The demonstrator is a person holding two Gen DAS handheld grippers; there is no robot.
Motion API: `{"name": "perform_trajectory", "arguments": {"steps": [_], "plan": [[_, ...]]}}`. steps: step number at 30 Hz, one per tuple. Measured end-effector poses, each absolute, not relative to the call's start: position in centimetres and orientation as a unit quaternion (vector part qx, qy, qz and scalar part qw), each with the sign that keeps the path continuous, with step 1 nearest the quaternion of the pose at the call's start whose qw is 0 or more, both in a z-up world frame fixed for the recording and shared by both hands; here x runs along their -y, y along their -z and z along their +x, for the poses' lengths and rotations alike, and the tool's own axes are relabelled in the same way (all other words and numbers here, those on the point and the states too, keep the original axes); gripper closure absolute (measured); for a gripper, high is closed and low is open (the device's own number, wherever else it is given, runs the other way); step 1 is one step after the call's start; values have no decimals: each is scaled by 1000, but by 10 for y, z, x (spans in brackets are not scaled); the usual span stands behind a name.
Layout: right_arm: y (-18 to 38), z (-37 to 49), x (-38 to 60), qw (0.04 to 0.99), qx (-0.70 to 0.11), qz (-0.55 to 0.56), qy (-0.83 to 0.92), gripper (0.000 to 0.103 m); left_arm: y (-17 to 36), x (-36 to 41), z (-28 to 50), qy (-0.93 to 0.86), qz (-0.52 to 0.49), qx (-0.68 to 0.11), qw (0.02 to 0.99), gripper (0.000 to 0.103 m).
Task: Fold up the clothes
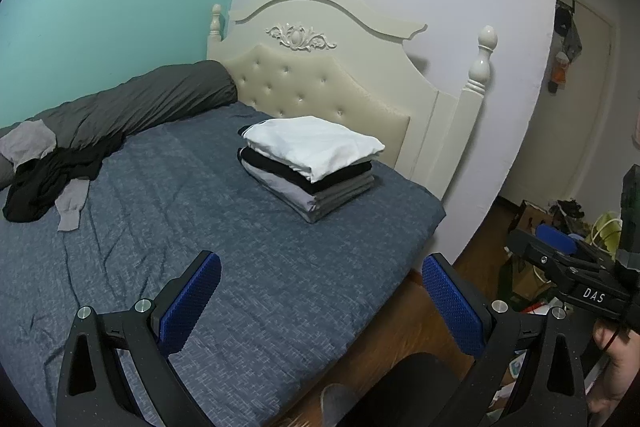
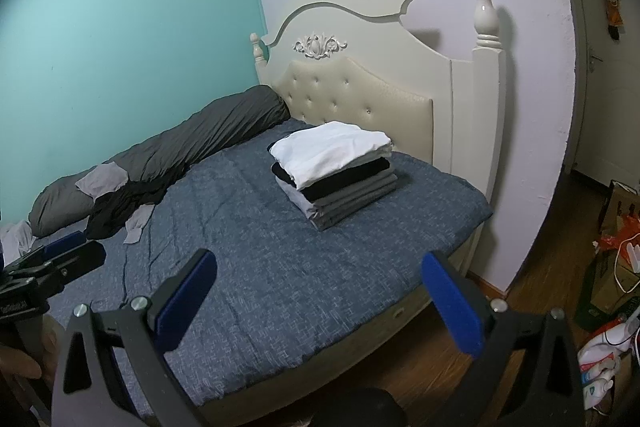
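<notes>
Ahead, folded stack (image 1: 310, 165), well beyond empty left gripper (image 1: 320, 301), seemingly untouched

Folded stack (image 1: 310, 167) near headboard; unfolded heap (image 1: 48, 183) apart.

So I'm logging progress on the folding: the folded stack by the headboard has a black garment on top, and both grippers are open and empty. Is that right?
Not quite. The top of the folded stack is a white garment; the black garment lies just beneath it, as both wrist views show. The rest holds: the stack sits by the headboard, and the left gripper and right gripper have their jaws wide apart, holding nothing.
</notes>
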State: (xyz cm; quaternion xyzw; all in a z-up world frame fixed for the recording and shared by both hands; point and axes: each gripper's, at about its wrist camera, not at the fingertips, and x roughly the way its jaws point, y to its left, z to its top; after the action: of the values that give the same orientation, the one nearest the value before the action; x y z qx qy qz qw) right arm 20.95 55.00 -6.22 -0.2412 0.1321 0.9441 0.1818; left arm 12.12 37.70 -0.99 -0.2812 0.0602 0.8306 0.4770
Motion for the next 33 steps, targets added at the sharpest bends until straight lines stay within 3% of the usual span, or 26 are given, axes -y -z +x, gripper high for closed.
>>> {"name": "perform_trajectory", "arguments": {"steps": [33], "plan": [[64, 208, -550, 180, -133, -250, -942, 0, 11, -378, 118, -834, -289, -62, 466, 0]]}}
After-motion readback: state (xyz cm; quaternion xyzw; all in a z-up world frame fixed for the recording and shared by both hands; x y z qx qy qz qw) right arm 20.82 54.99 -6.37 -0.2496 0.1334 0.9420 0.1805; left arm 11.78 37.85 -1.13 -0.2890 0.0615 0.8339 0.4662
